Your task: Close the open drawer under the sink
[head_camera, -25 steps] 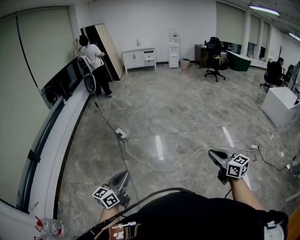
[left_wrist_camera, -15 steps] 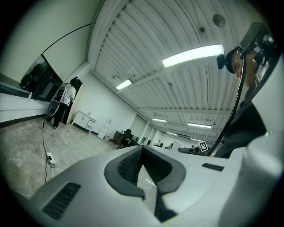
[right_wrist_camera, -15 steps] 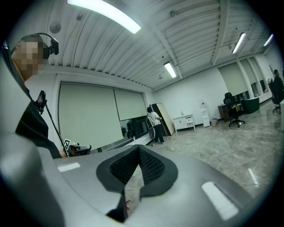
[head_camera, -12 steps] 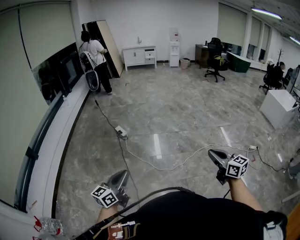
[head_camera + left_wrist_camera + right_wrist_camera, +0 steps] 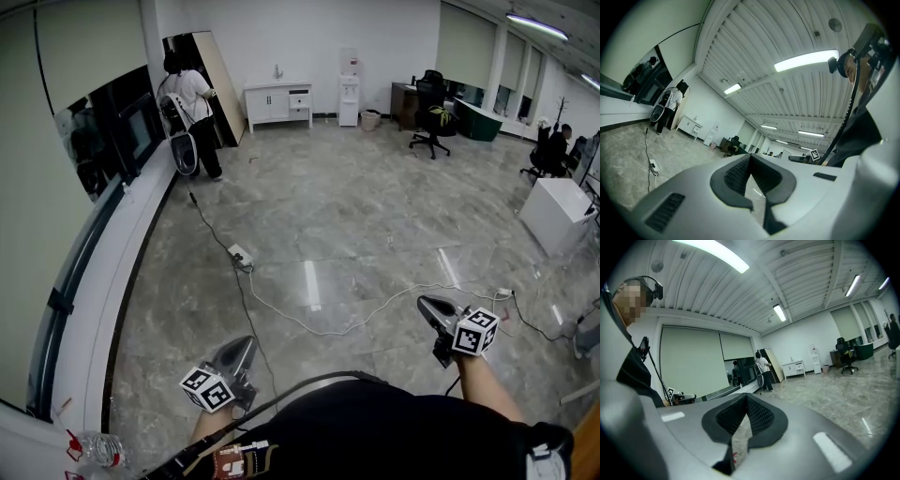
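sink cabinet (image 5: 277, 101) has risen in view; left tongs (image 5: 247, 344), right tongs (image 5: 423, 303) closed, empty.

Floor (image 5: 356, 211): glossy grey marble tile.
Person (image 5: 187, 108): standing far left, facing a tall dark panel.
Power strip (image 5: 240, 257): on floor; white cable (image 5: 356, 323) trails right.
Water dispenser (image 5: 349, 94): against far wall.
Office chair (image 5: 429, 127): black, near desks.
Plastic bottle (image 5: 94, 453): bottom-left corner.

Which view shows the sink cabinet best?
Head view: the cabinet shows whole and largest there, front facing the camera. The left gripper view shows it tiny and distant; the right gripper view shows it small, left of the dispenser.
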### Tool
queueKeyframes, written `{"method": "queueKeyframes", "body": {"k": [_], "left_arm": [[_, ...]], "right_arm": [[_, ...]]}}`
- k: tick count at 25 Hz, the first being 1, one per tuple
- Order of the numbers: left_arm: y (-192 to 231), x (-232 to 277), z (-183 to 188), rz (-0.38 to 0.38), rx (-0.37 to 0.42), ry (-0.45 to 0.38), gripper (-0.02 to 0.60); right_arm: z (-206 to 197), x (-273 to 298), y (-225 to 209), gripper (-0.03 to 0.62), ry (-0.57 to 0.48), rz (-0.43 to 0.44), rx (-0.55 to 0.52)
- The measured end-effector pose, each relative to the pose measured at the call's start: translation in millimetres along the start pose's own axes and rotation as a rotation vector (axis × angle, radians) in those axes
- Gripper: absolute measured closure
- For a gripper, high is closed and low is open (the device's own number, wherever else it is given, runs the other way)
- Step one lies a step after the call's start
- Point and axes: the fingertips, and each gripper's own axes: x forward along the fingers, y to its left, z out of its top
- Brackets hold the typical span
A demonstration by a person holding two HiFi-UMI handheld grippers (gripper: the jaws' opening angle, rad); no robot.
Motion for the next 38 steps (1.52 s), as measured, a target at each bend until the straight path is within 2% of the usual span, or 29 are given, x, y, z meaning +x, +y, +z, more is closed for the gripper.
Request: {"method": "queueKeyframes", "body": {"k": [8, 16, 20, 26, 33, 38], "left_arm": [[2, 46, 0, 0.066, 0.039, 0.016, 0.581], [-27, 153, 4, 0.119, 0.079, -0.027, 0.581], [-34, 203, -5, 0.149, 0.065, -0.051, 0.581], [-39, 262, -14, 0.172, 0.066, 0.003, 0.581], [-10, 304, -7, 0.181, 0.054, 0.052, 0.581], [40, 323, 11, 0.146, 0.03, 0.053, 0.581]], "right_arm": [[18, 19, -67, 0.592, -0.041, 0.034, -0.009], [70, 39, -165, 0.592, -0.032, 0.122, -0.128], [96, 53, -210, 0.592, -0.03, 0.176, -0.196], [117, 78, -250, 0.592, -0.042, 0.242, -0.23], [91, 111, -298, 0.592, 0.003, 0.225, -0.134], [92, 153, -310, 0.592, 0.035, 0.176, -0.11]]}}
